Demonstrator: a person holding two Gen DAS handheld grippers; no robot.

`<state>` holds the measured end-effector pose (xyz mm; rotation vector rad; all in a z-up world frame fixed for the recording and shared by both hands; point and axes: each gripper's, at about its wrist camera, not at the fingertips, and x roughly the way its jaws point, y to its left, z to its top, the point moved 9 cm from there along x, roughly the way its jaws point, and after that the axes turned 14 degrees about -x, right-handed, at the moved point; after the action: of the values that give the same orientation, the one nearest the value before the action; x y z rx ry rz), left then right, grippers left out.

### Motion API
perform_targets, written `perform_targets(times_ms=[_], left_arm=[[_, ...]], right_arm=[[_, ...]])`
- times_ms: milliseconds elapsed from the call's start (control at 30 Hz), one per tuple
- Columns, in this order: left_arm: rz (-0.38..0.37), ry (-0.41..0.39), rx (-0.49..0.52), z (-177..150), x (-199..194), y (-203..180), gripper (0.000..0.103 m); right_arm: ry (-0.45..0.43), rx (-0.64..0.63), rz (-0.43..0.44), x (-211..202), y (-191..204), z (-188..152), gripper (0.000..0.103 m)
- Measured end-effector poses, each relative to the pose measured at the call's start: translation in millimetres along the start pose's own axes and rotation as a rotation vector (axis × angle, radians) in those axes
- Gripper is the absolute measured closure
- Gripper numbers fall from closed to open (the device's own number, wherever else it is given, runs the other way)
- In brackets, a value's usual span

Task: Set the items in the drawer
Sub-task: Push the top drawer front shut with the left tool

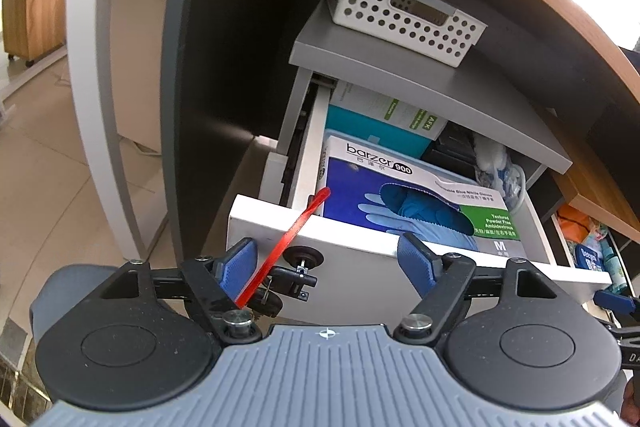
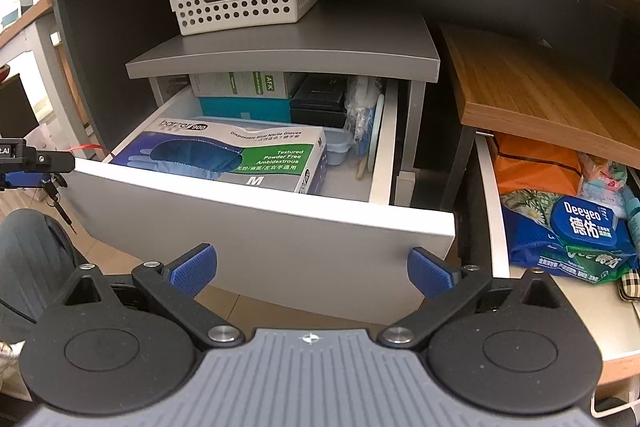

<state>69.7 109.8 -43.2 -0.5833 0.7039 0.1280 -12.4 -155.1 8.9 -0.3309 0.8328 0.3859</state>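
- Both tools are hanging wide open in front of the drawer (image 2: 256,239) with nothing between the pads: left tool (image 1: 328,263), right tool (image 2: 312,269).
- Glove box (image 2: 236,155) is already lying flat in the front of the drawer, touching the front panel, so I'm guessing that item is done.
- Other boxes and bagged stuff are sitting behind it.
- Drawer is standing pulled out, so closing it is probably what's left.
- Wipes pack (image 2: 576,243) is sitting in the neighbouring drawer to the right; can't tell if it's meant to move.
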Motion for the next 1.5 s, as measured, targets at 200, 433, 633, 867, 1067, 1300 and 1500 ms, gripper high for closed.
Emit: perform_targets(times_ms=[200, 433, 633, 867, 1067, 1300, 1500], left_arm=[[-0.016, 0.015, 0.040, -2.5, 1.8, -1.8, 0.022], [0.005, -0.004, 0.111, -10.1, 4.9, -5.3, 0.022], [0.017, -0.009, 0.109, -12.1, 7.5, -2.7, 0.022], [0.025, -0.028, 0.124, -9.0, 6.1, -3.0, 0.022], [0.031, -0.033, 0.137, -6.7, 5.8, -4.9, 0.022], [0.036, -0.031, 0.152, -0.2, 10.2, -1.4, 0.022], [0.038, -0.033, 0.142, 6.9, 17.0, 2.6, 0.022]], right_arm=[[0.007, 0.006, -0.005, 13.0, -5.0, 7.5, 0.000], [0.003, 0.007, -0.016, 27.6, -11.4, 17.4, 0.000], [-0.003, 0.001, -0.034, 41.5, -17.2, 25.6, 0.000], [-0.009, -0.001, -0.050, 59.0, -28.4, 36.4, 0.000], [-0.021, 0.014, -0.070, 74.5, -36.7, 44.8, 0.000], [-0.030, 0.019, -0.090, 93.4, -44.1, 54.6, 0.000], [-0.034, 0.001, -0.101, 107.8, -49.3, 65.2, 0.000]])
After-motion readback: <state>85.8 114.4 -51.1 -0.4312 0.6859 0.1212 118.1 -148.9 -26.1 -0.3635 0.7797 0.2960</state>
